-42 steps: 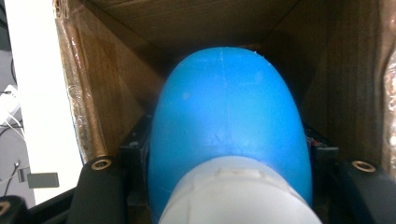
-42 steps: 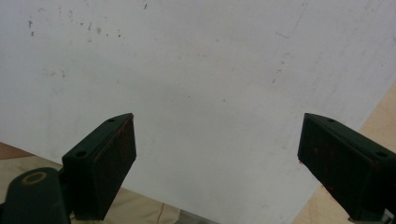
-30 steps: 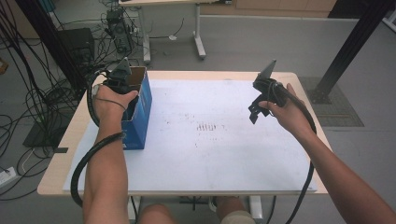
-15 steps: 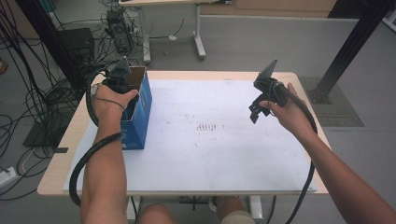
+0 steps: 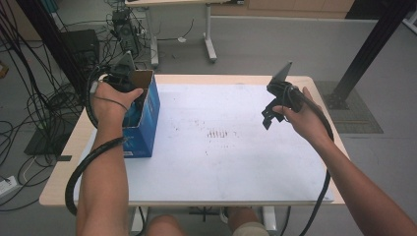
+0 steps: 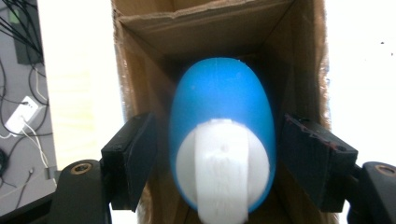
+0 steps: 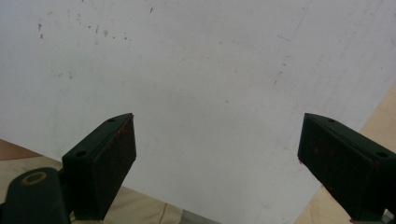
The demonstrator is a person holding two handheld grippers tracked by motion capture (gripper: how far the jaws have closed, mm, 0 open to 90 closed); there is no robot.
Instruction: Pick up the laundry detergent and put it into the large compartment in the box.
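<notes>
Left gripper view looks straight down between its two black jaws into an open cardboard box [image 6: 224, 28]. A blue egg-shaped thing [image 6: 222, 107] with a white, ribbed part at its near end sits inside the box, right between the jaws. The jaws have just been opening; there is a thin gap between each pad and the blue shell, a little more plain at the left pad than at the right, so the jaws stand apart and press on nothing. The blue thing fills most of the space between the box walls, and the box's brown inner flaps lie beyond the jaw tips. Outside the left jaw a strip of pale tabletop shows, and beyond it grey floor with cables.

High view shows the left gripper [image 5: 132, 93] held over the box's open top, at the tabletop's [image 5: 221, 167] left edge; the box [image 5: 147, 123] is blue outside and stands upright on the white sheet.

Right gripper view shows its jaws spread wide, with nothing between them. Ahead of them lies the white sheet [image 7: 196, 70], marked with small specks, and bare wood tabletop shows past the right jaw. In the high view the right gripper [image 5: 273, 110] is held above the sheet's right side, well apart from the box.
</notes>
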